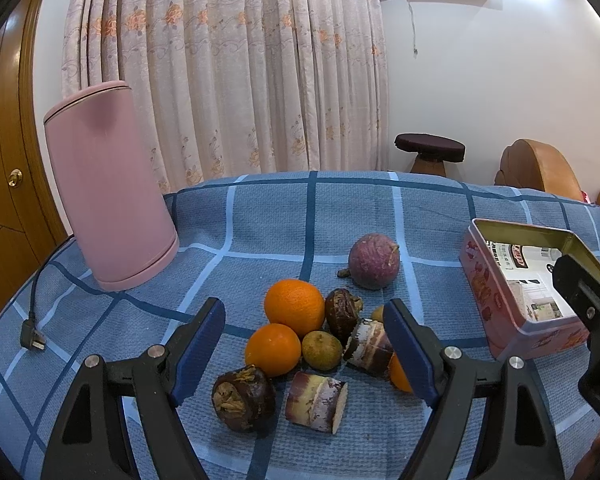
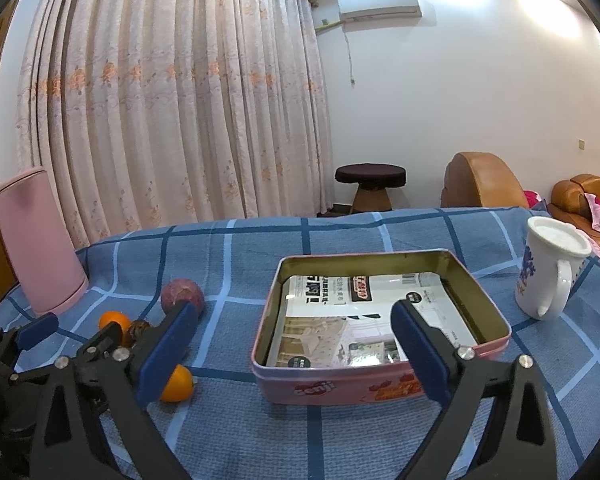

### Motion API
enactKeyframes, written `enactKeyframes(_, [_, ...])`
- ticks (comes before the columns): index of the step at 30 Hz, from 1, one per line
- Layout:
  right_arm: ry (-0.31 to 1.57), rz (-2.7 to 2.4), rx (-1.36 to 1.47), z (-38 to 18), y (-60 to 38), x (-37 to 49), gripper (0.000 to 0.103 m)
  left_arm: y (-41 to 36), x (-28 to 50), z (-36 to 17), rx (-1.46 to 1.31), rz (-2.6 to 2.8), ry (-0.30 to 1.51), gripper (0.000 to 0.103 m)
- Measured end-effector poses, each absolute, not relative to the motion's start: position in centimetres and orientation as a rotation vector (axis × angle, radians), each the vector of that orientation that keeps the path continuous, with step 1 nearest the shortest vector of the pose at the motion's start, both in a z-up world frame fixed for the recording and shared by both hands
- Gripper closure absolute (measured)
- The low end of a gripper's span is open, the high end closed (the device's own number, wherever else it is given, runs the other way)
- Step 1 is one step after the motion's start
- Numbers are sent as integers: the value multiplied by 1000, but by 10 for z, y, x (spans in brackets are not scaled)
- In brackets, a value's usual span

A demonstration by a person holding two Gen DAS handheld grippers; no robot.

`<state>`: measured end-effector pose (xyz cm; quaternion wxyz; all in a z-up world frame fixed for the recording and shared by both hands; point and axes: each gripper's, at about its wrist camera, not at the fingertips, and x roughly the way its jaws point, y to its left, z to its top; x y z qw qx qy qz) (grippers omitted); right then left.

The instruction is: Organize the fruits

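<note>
my table wears a blue checked cloth (image 1: 260, 220). at its left edge stands the pink kettle (image 1: 108, 188). the pink tin (image 2: 380, 320), lid off, sits on the right with printed paper inside, and a white mug (image 2: 548, 272) stands just beside it. my left gripper (image 1: 304, 344) hangs spread wide over the fruit pile, holding nothing; my right gripper (image 2: 296, 344) is spread too, in front of the tin. left of the tin i see two oranges (image 1: 294, 306), touching, cut cane pieces (image 1: 316, 400) and a purple fruit (image 1: 374, 260) slightly apart.
</note>
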<state>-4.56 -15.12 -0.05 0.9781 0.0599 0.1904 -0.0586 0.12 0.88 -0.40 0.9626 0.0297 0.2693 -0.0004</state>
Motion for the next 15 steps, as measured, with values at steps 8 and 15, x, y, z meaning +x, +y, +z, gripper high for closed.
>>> enactKeyframes(8, [390,-105,117,-1,-150,-45,5,12,1,-4,58,1,548,21])
enactKeyframes(15, [398,-95,110,-2,-147,-44,5,15,2,-5,57,2,550,21])
